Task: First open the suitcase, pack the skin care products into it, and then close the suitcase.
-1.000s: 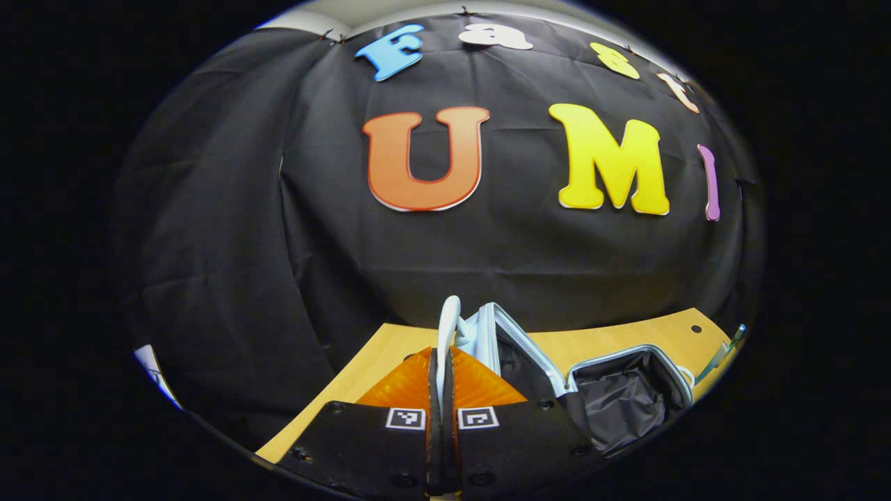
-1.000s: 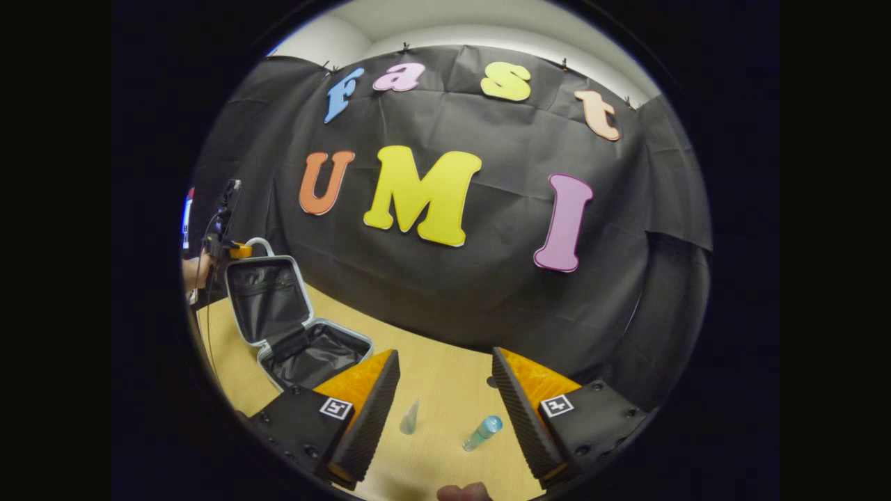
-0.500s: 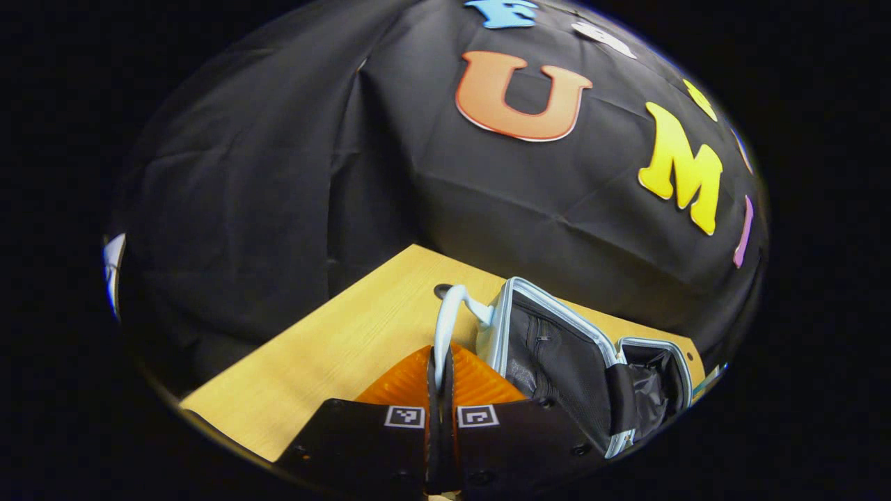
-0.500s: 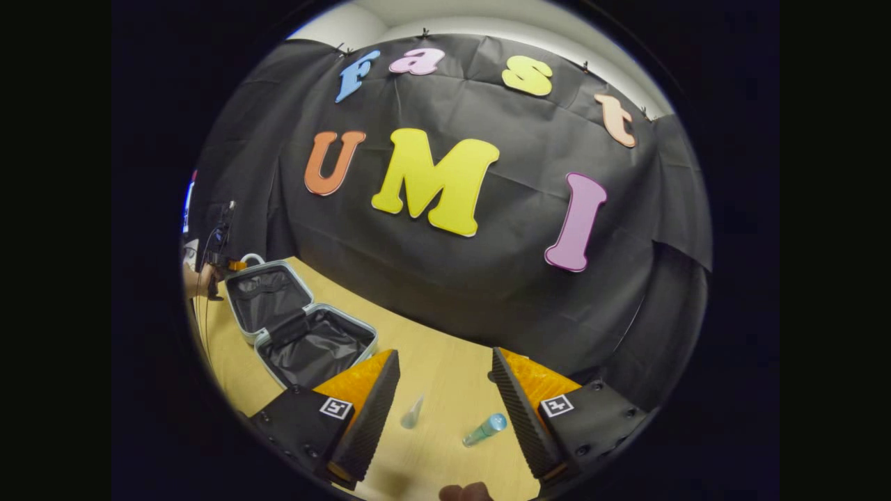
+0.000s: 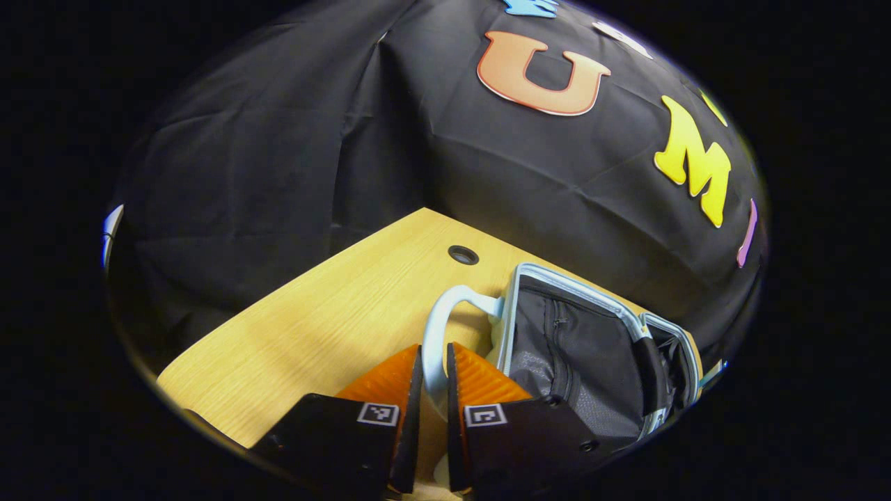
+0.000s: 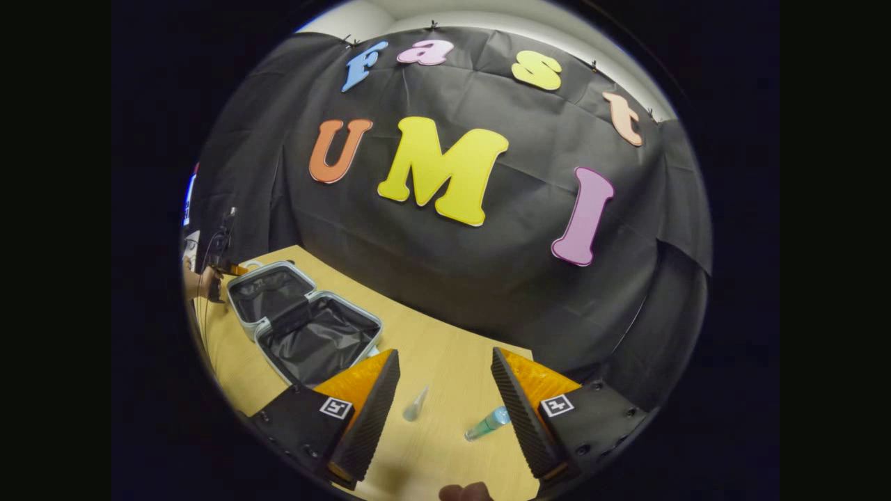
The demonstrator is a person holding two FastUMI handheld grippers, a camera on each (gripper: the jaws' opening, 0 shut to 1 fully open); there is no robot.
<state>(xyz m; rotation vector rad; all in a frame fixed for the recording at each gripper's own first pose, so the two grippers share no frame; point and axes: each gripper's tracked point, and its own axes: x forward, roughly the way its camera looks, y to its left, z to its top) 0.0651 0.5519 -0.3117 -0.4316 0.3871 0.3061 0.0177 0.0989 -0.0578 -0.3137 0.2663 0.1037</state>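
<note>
Suitcase (image 6: 306,327) open, unlabelled; left claw (image 5: 431,372) loose around handle (image 5: 445,320), right claw (image 6: 445,390) apart.

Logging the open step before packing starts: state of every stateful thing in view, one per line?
suitcase: open, lid laid back, dark lining bare, nothing packed.
suitcase handle: between the left gripper's fingers, a small gap on each side.
left gripper: slightly open around the handle.
right gripper: open wide, holding nothing, above the table.
clear bottle: on the table, outside the case.
blue bottle: lying on the table, outside the case.
</note>
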